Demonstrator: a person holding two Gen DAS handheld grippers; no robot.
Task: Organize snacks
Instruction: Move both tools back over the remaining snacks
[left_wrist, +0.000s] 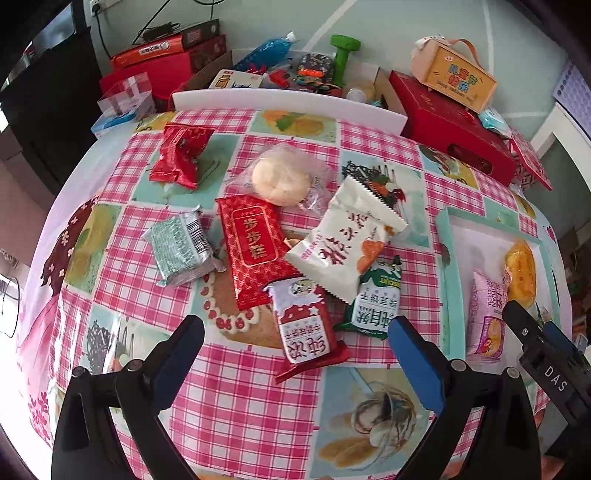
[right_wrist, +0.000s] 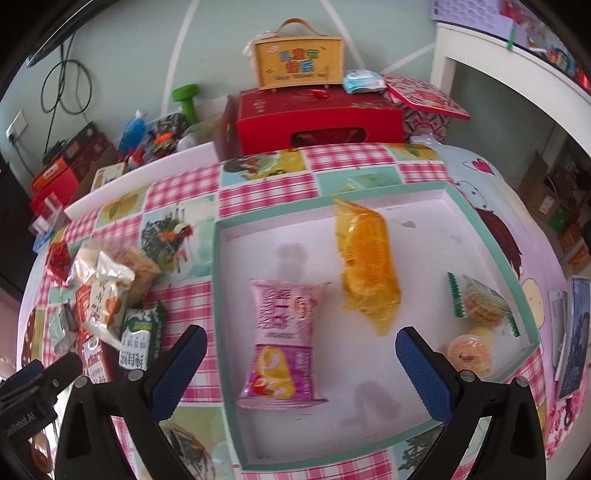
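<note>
Several loose snack packets lie heaped on the checked tablecloth: a red-and-white packet (left_wrist: 306, 332), a green-and-white packet (left_wrist: 373, 306), a white packet (left_wrist: 343, 247), a long red packet (left_wrist: 255, 251), a silver-green packet (left_wrist: 181, 247), a crinkled red packet (left_wrist: 181, 155) and a clear-wrapped round cake (left_wrist: 284, 177). My left gripper (left_wrist: 295, 332) hovers open over the red-and-white packet. A teal-rimmed white tray (right_wrist: 218, 295) holds a pink packet (right_wrist: 284, 339), a yellow packet (right_wrist: 369, 266), a green-edged cookie packet (right_wrist: 480, 302) and a jelly cup (right_wrist: 471, 354). My right gripper (right_wrist: 301, 347) is open above the pink packet.
Behind the table stand a red gift box (right_wrist: 317, 122) with a yellow handled box (right_wrist: 299, 64) on top, and a cardboard box of odds and ends with a green dumbbell (left_wrist: 343, 55). A phone (right_wrist: 574, 332) lies right of the tray.
</note>
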